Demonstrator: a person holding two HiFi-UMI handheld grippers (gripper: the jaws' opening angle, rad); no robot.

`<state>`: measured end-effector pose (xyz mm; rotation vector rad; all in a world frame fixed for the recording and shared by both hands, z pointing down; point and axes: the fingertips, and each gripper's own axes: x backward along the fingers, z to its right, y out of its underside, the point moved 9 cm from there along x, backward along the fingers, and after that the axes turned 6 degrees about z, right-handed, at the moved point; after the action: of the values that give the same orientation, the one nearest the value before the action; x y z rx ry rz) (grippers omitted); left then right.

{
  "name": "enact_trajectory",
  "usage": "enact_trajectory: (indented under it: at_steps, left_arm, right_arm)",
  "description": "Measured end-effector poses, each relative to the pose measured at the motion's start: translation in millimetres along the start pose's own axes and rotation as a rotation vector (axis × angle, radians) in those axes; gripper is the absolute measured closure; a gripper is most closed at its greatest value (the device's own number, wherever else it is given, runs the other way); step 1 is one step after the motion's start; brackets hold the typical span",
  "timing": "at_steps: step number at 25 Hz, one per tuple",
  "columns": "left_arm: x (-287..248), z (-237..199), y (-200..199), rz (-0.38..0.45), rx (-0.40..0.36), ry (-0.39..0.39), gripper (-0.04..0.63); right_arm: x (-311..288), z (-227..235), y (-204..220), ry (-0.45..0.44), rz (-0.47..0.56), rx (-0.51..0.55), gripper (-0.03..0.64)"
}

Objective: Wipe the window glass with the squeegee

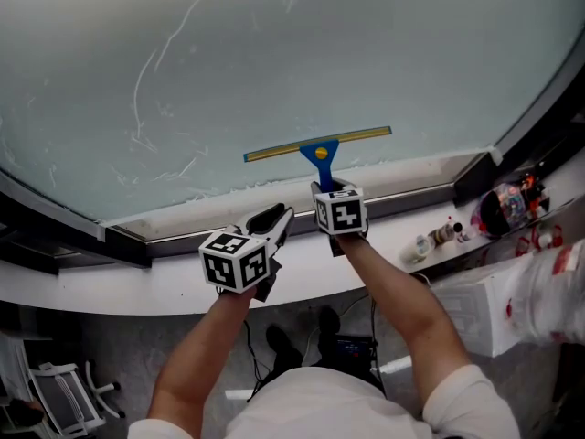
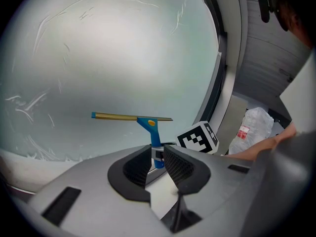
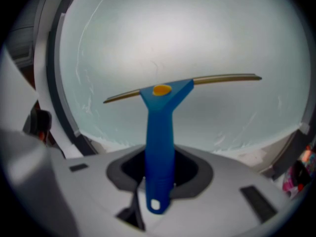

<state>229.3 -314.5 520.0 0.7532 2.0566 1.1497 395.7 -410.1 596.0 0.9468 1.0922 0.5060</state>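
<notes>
Our right gripper [image 1: 335,188] clamps the squeegee [image 1: 318,144] by its handle, blade lying left-to-right across the glass [image 1: 274,62] beyond; our left gripper [image 1: 274,219] hangs open, empty.

This looks like a room in a work building, maybe an office, but I cannot tell for sure. A very big window [image 1: 274,53] with streaky glass fills the wall. It sits in a dark frame [image 1: 55,222]. A long white sill [image 1: 155,282] runs under it. Small bottles [image 1: 437,238] and a colourful bag [image 1: 512,204] sit on the sill at the right, next to white plastic bags [image 1: 548,291]. Black cables [image 1: 373,318] and a dark box [image 1: 352,347] lie on the grey floor [image 1: 119,355].
</notes>
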Motion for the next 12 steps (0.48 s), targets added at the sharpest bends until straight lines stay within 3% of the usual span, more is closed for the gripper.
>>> enact_trajectory:
  at_steps: [12]
  left_arm:
    - [-6, -12, 23, -0.041, 0.041, -0.011, 0.494]
  right_arm:
    - [-20, 4, 30, 0.004, -0.061, 0.026, 0.48]
